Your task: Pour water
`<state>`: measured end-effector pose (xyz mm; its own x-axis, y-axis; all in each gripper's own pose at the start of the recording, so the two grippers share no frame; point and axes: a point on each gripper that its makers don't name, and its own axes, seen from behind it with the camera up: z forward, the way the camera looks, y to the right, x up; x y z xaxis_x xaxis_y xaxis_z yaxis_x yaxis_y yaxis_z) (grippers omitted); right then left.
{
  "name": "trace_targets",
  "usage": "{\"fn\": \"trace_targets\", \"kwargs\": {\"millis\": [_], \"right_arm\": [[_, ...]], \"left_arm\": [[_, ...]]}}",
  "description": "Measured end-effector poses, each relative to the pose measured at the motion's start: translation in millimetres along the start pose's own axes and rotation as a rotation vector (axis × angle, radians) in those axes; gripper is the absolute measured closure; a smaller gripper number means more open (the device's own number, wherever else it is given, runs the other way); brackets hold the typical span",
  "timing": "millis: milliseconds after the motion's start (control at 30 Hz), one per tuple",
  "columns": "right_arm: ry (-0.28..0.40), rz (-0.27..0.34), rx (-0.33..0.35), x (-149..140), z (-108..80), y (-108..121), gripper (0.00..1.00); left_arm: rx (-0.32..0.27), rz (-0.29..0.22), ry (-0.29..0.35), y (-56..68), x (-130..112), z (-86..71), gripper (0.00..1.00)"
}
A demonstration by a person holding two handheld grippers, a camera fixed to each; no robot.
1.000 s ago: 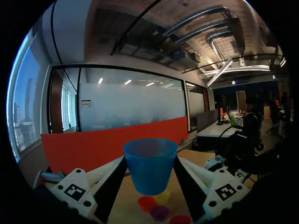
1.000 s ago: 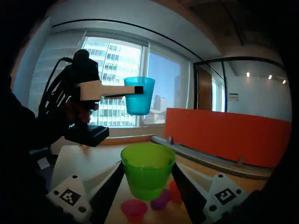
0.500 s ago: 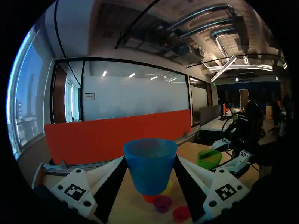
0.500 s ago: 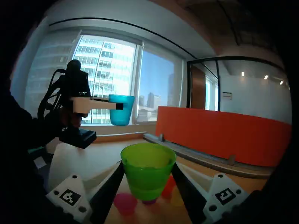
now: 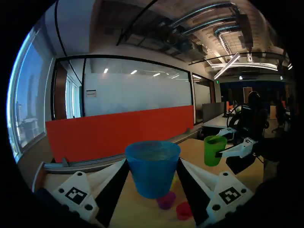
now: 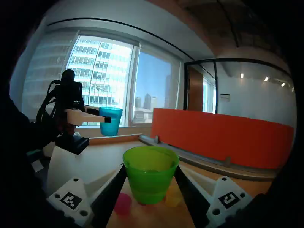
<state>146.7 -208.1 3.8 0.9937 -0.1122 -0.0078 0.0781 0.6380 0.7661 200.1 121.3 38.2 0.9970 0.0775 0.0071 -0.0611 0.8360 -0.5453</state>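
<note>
left gripper [image 5: 152, 178] clamped on blue cup [image 5: 152, 167], right gripper [image 6: 150, 182] clamped on green cup [image 6: 150, 173]

Sunlit office: orange partition [image 5: 117, 131], tall windows [image 6: 100, 91], exposed ducts [image 5: 212, 19].

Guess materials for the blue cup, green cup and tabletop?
The blue cup looks like translucent plastic, slightly matte: light passes through its wall. The green cup seems the same plastic, with a soft sheen. The tabletop is tan, wood or laminate; grain too blurred to tell.
</note>
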Motion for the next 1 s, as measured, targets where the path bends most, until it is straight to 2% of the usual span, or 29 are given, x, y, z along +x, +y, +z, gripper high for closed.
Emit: {"fn": "trace_targets", "kwargs": {"millis": [633, 1000], "right_arm": [[-0.094, 0.006, 0.032, -29, -3.0, -4, 0.12], [-0.195, 0.005, 0.080, -63, -5.6, -14, 0.11]], "left_arm": [[-0.048, 0.023, -0.161, 6.2, -68, -5.0, 0.16], [-0.078, 0.049, -0.287, 9.9, -117, -6.5, 0.16]]}}
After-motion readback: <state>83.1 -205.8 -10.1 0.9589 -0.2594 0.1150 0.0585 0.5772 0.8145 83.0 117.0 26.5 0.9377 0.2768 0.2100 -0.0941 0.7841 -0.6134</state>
